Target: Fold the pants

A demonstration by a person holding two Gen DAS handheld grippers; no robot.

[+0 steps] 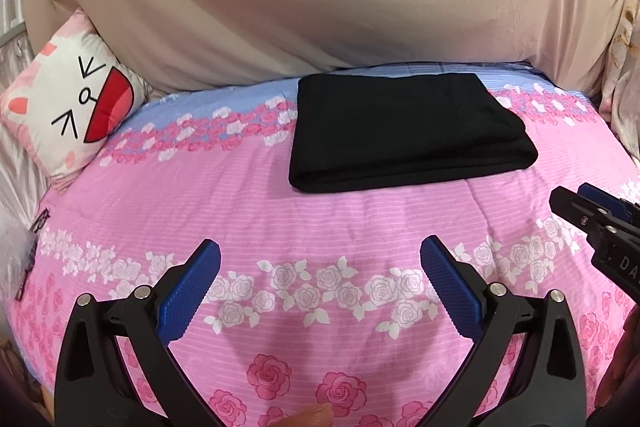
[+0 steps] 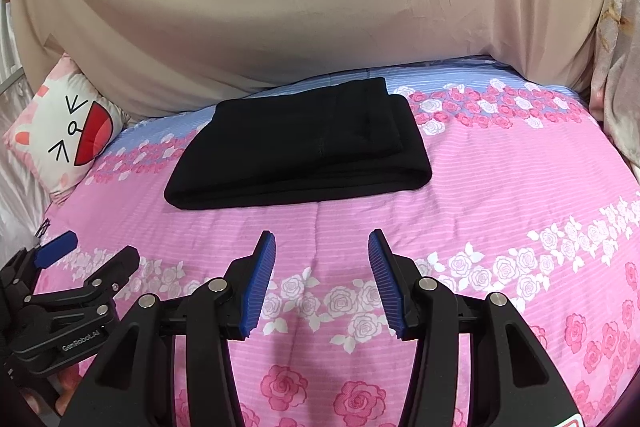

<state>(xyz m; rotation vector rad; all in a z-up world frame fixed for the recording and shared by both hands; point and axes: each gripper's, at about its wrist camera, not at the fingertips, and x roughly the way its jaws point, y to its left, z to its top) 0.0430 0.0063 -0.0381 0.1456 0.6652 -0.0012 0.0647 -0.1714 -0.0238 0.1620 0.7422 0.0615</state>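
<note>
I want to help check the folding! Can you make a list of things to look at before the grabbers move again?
1. Black pants folded into a neat stack: ok.
2. Pants resting flat on the pink rose bedspread: ok.
3. Left gripper open and empty: ok.
4. Right gripper open and empty: ok.
5. Both grippers back from the pants, not touching: ok.
6. Cat pillow away from the pants: ok.

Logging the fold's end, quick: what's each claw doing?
Left claw: open, holding nothing.
Right claw: open, holding nothing.
</note>
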